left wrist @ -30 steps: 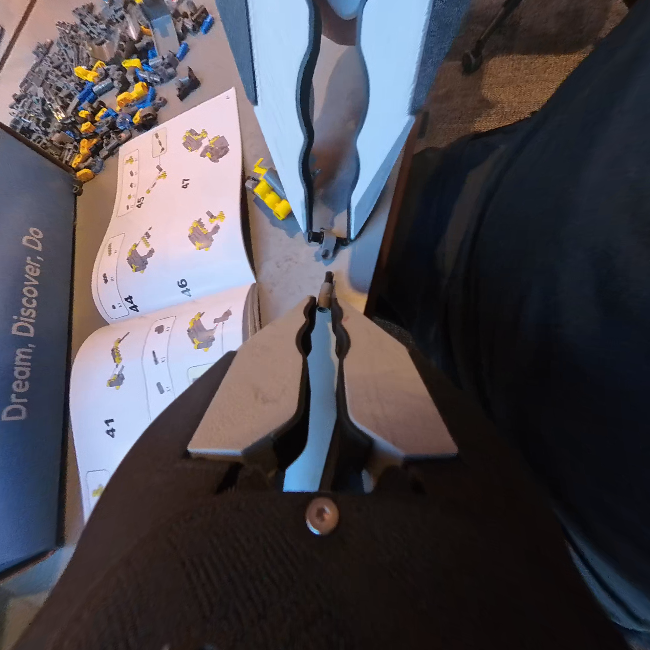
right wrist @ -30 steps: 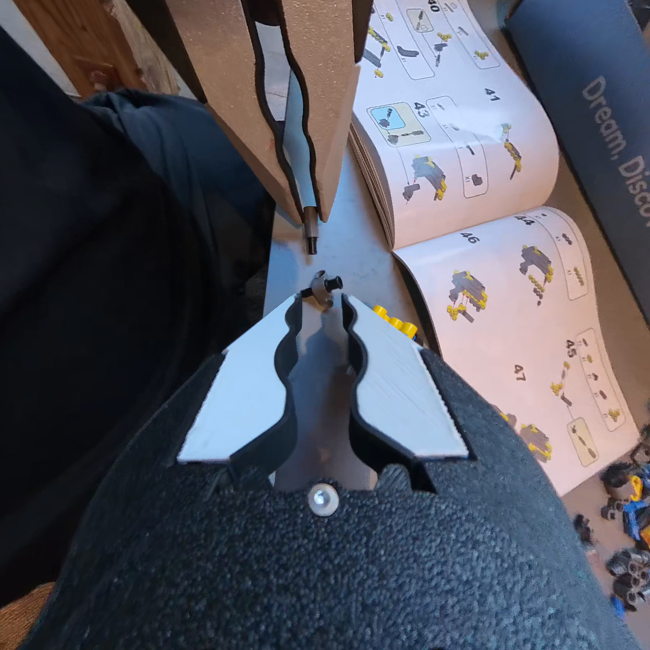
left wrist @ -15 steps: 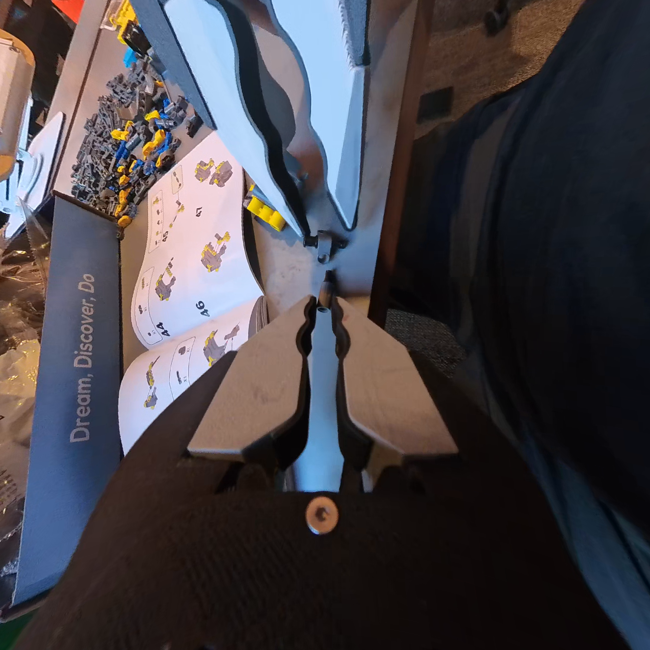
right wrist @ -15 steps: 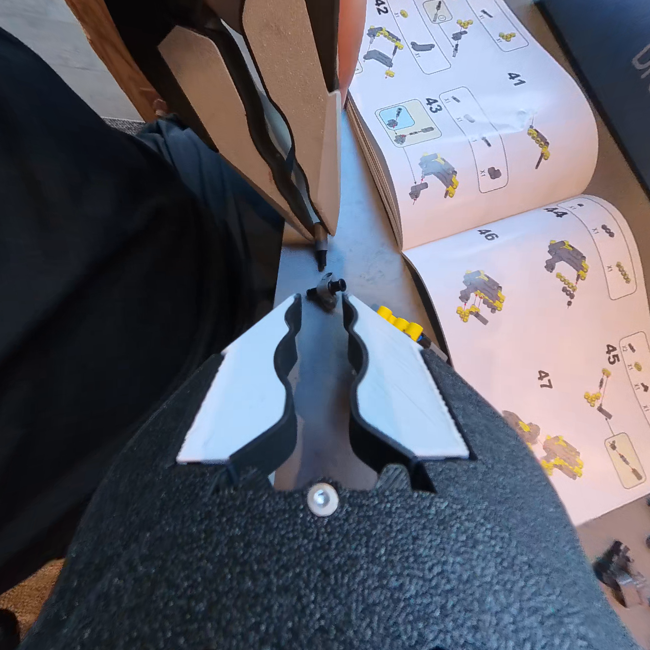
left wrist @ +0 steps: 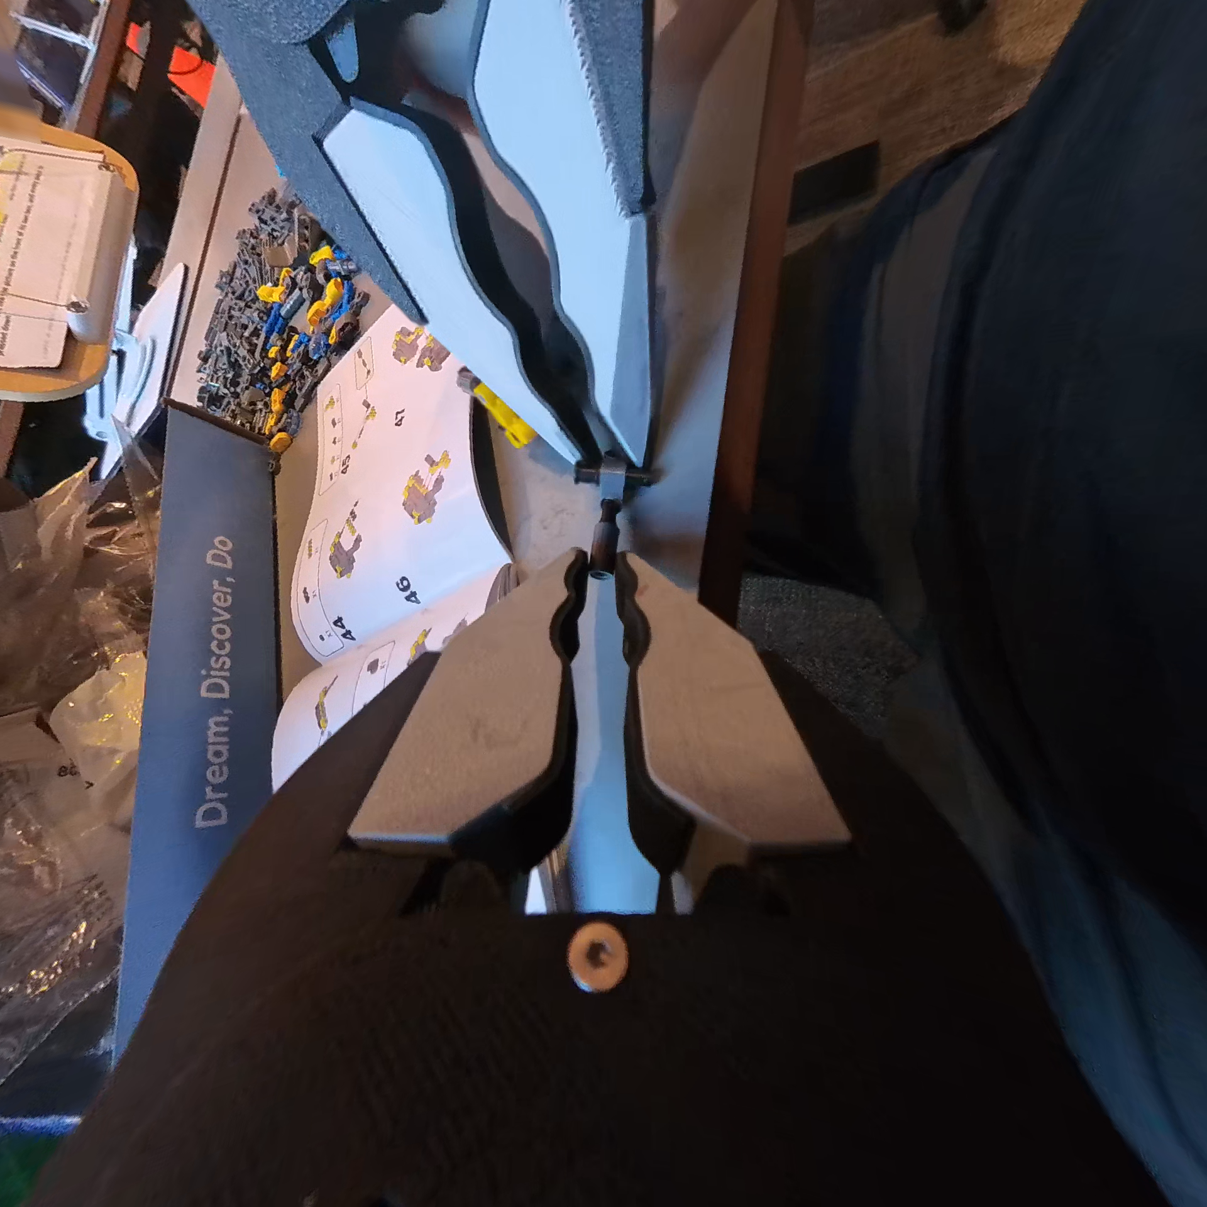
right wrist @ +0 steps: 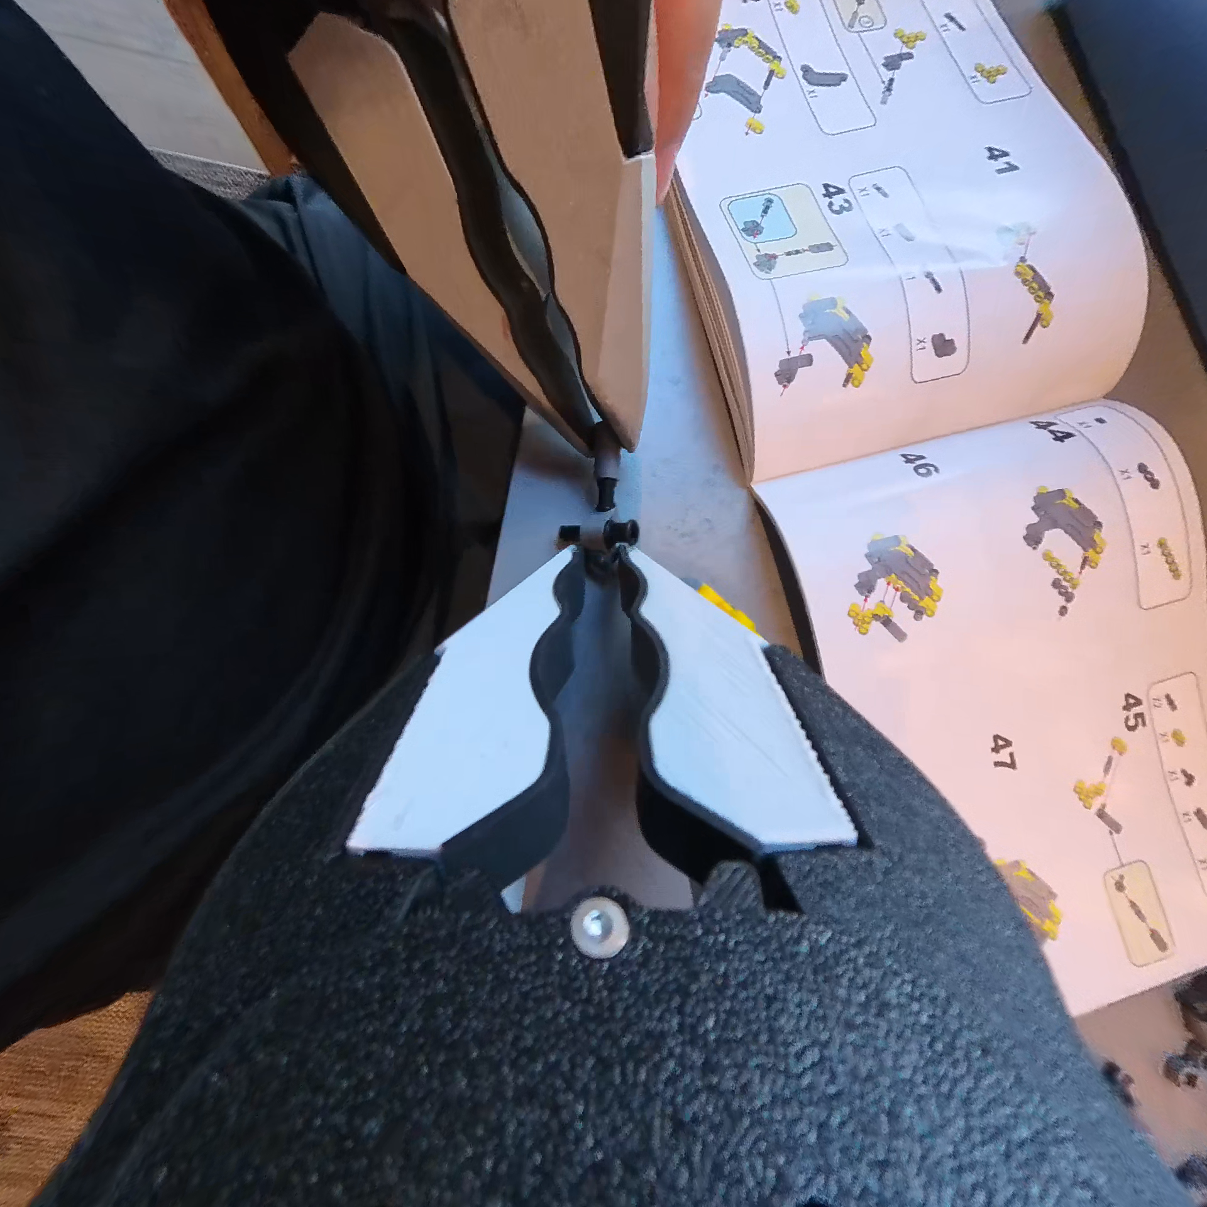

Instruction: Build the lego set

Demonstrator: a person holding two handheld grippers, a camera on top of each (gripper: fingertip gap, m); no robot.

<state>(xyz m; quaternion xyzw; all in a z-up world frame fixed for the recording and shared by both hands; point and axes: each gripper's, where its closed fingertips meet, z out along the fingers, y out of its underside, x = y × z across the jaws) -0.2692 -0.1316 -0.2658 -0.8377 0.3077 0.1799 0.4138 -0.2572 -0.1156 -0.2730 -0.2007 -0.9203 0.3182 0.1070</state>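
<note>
My left gripper [left wrist: 601,563] is shut on a small grey and dark pin [left wrist: 602,537] that sticks out past its tips. My right gripper [right wrist: 597,556] is shut on a small grey connector with black pins [right wrist: 597,532]. The two grippers face each other tip to tip just above the grey table [left wrist: 679,457]. The pin's end sits almost against the connector [left wrist: 612,477], with a slim gap showing in the right wrist view. The right gripper [left wrist: 611,457] comes in from the top of the left wrist view. The left gripper [right wrist: 604,439] with its pin [right wrist: 606,471] comes in from the top of the right wrist view.
An open instruction booklet [left wrist: 392,496] [right wrist: 914,522] lies beside the grippers. A small yellow and grey assembly [left wrist: 499,411] sits under the right gripper. A pile of grey, yellow and blue parts [left wrist: 287,339] and a dark blue box [left wrist: 209,620] lie beyond. A person's dark clothing [left wrist: 1045,522] is past the table edge. Both grippers' tips are close together, under 4 cm apart.
Both grippers have tilted and closed the gap between them. The pin's tip now sits almost at the connector, where before a clear space lay between them.
</note>
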